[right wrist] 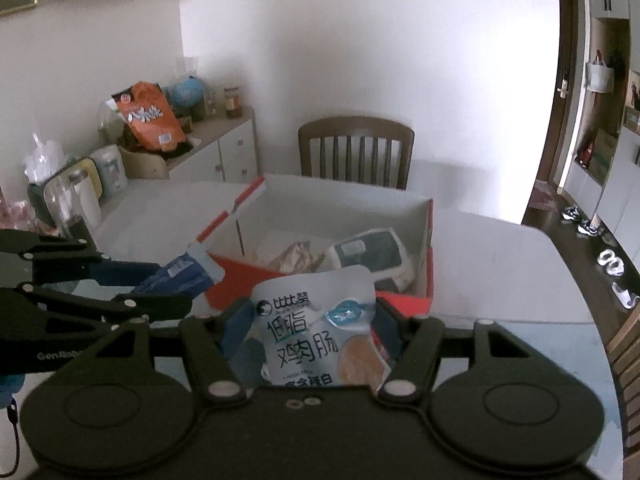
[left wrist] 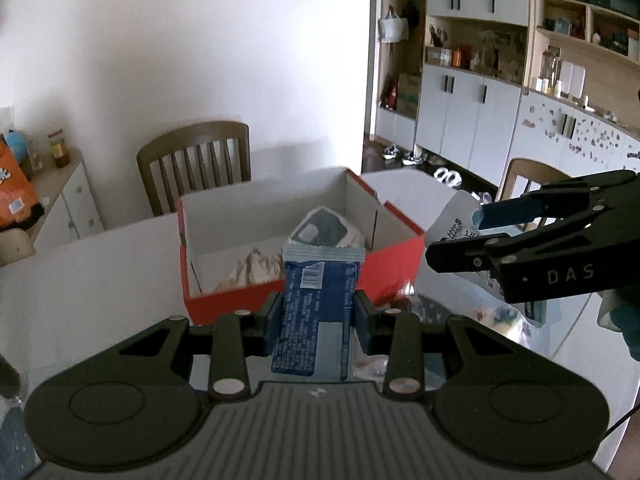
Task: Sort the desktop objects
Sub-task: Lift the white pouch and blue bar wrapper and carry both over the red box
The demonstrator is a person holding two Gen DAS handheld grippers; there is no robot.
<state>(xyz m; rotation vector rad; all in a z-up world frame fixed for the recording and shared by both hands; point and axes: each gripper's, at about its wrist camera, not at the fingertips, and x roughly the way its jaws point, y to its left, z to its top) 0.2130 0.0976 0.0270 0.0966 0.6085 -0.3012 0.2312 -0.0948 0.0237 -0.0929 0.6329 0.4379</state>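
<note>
Two packets are held up just short of the red cardboard box [left wrist: 304,296], one in each tool. Nearest that box on its left-hand approach, the left gripper [left wrist: 316,316] is clamped on a blue snack wrapper [left wrist: 316,312], its blue pads pressed to both edges of the wrapper, whose crimped pale end pokes up in front of the box's near red wall. To the right of the box, the right gripper [right wrist: 308,334] grips a white chicken-sausage pouch [right wrist: 316,336] printed with large Chinese characters; the pouch stands upright between the fingers, just before the box's near wall.

Inside the box, on its white floor, lie a white-rimmed dark packet [right wrist: 370,254] toward the right wall and a crumpled pale wrapper [right wrist: 298,256] beside it, nearer the middle. The box sits on a white table [right wrist: 500,264].

Beyond the box's far wall stands a brown wooden chair [right wrist: 356,152] against the white wall. Off to the box's far left, a low cabinet [right wrist: 224,152] carries an orange snack bag [right wrist: 150,116] and a small blue globe [right wrist: 188,92].
</note>
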